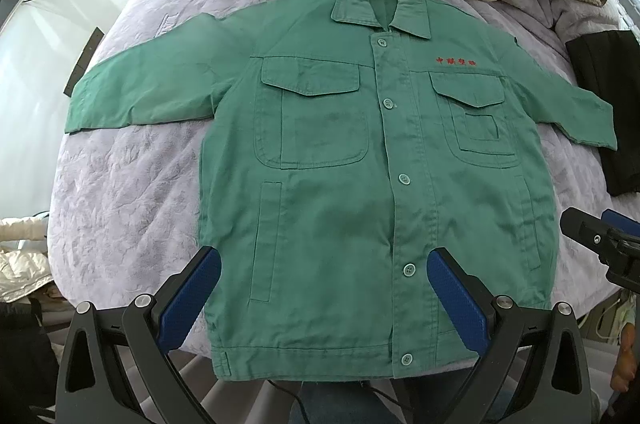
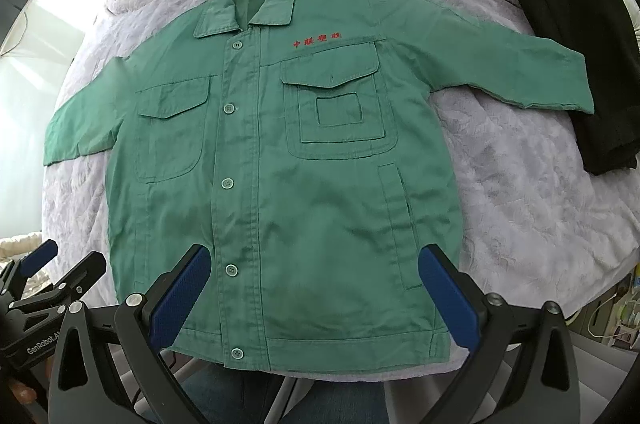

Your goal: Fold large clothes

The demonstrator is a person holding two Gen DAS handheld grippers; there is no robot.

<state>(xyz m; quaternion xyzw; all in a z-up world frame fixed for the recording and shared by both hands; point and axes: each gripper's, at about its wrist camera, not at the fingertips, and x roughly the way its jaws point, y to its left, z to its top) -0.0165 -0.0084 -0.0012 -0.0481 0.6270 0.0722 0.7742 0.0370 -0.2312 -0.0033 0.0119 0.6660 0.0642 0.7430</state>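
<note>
Lilac bedspread (image 1: 120, 184) margins either side of flat green jacket (image 1: 340, 204)

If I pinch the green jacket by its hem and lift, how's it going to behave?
The green jacket will probably drape and sag rather than hold shape; it lies flat with soft creases. The spread sleeves would likely dangle. On the textured lavender blanket it may drag rather than slide.

Black two-finger left gripper (image 1: 324, 276) and right gripper (image 2: 314, 272), ribbed blue pads (image 1: 456, 298), silver pivot screws, white "GenRobot" lettering.
</note>
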